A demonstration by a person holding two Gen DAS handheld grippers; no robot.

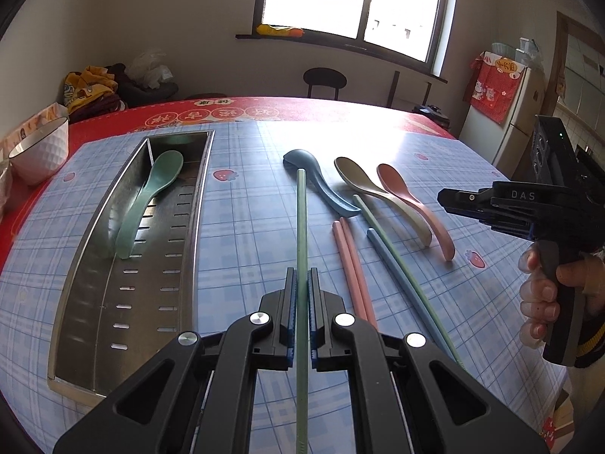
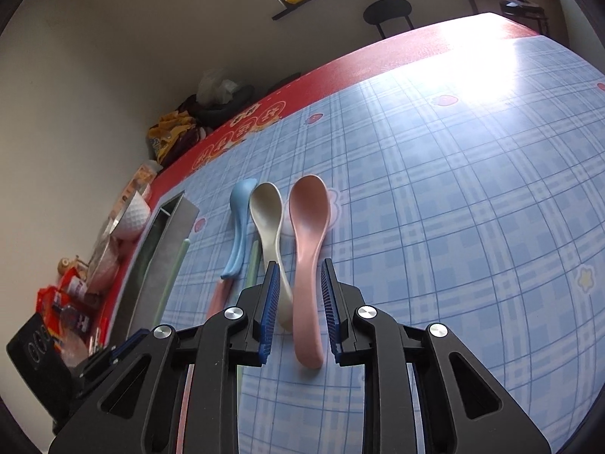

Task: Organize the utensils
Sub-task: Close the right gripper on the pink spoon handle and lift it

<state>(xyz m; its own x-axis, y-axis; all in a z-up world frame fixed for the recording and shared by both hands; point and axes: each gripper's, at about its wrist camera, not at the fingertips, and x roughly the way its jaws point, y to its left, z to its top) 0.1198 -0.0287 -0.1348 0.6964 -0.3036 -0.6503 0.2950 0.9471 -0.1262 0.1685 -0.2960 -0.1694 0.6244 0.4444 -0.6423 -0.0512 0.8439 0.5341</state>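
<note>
Now the left tongs (image 1: 301, 283) are clamped on a green chopstick (image 1: 301, 219), whose long axis runs straight ahead from the pads, its far tip by the bowl of the blue spoon (image 1: 321, 185). Left of that chopstick lies the steel tray (image 1: 94, 302), long side parallel to it, with a green spoon (image 1: 147, 200) inside, bowl at the far end. Right of the chopstick, on the bench (image 1: 234, 249), lie two pink chopsticks (image 1: 353, 272), a blue chopstick (image 1: 393, 265) and a second green one (image 1: 401, 268), all pointing roughly away. Beyond them the beige spoon (image 1: 382, 196) and pink spoon (image 1: 419, 208) lie bowls far, handles near. The right tongs (image 2: 298, 295) stand parted, pads either side of the pink spoon's handle and not pressing it; the beige handle lies by the left pad. Seen from the left wrist, their body reads "DAS". Red cloth at the bench's far edge bears characters I cannot read.
</note>
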